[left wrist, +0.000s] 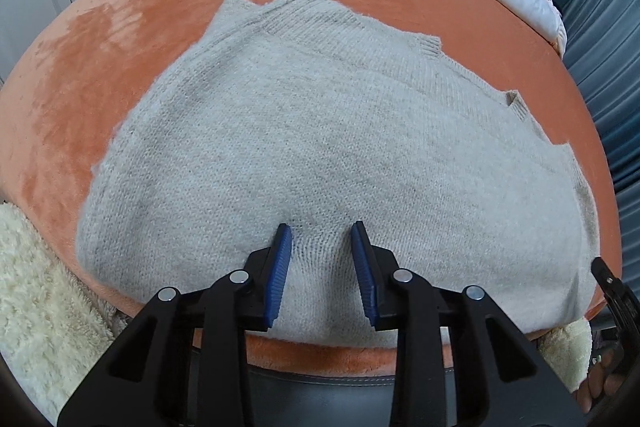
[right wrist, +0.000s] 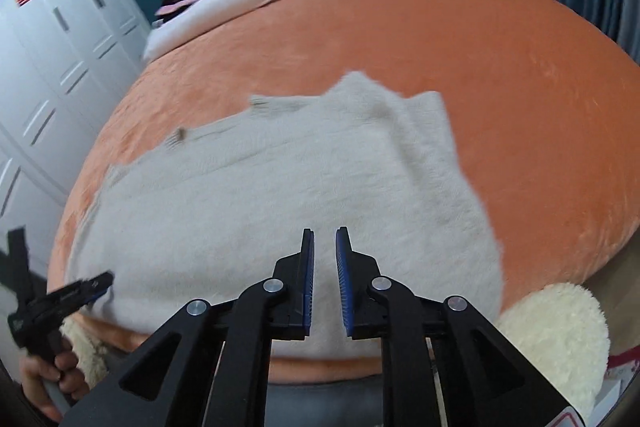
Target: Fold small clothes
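Lying flat on the orange bed cover (left wrist: pixel 120 39), the grey knitted sweater (left wrist: pixel 320 131) looks soft, light and limp, likely to sag and stretch when lifted. The left hand-held gripper (left wrist: pixel 322 229) stands partly open over the sweater's near hem, pinching nothing. The right hand-held gripper (right wrist: pixel 325 233) is narrow and empty above the same hem. Hem corners or shoulders suit a grip best.
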`<control>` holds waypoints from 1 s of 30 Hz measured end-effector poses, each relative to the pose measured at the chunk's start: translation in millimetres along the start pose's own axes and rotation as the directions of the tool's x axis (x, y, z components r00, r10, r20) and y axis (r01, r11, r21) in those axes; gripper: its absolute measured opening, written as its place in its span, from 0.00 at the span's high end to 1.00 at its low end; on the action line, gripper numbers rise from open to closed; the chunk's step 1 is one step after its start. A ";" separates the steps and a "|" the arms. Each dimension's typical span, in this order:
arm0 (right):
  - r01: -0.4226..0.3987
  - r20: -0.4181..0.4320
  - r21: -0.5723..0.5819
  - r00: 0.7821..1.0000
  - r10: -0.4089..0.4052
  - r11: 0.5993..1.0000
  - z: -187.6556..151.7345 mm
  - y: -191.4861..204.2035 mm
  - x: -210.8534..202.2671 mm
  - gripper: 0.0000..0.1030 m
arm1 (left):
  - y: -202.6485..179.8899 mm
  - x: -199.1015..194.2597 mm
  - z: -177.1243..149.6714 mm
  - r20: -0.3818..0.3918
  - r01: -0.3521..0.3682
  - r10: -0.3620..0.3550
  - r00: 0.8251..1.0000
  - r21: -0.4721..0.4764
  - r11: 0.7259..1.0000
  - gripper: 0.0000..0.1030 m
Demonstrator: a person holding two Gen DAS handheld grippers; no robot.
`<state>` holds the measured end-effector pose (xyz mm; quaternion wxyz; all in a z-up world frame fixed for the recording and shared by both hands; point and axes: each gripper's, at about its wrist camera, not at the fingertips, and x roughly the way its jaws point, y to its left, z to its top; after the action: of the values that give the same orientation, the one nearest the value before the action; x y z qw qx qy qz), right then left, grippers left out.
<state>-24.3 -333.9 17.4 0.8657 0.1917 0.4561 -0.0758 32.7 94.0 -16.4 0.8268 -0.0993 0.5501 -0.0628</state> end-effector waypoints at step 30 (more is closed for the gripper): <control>0.071 0.016 0.094 0.997 -0.073 0.993 36.6 -26.4 3.9 0.62 | 9.3 -33.6 19.2 0.113 0.048 -0.044 0.993 -0.037 0.998 0.49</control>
<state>-2.3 -372.5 25.9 0.8569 0.2148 0.4502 -0.1300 37.4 112.0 18.8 0.8527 -0.1319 0.5013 -0.0652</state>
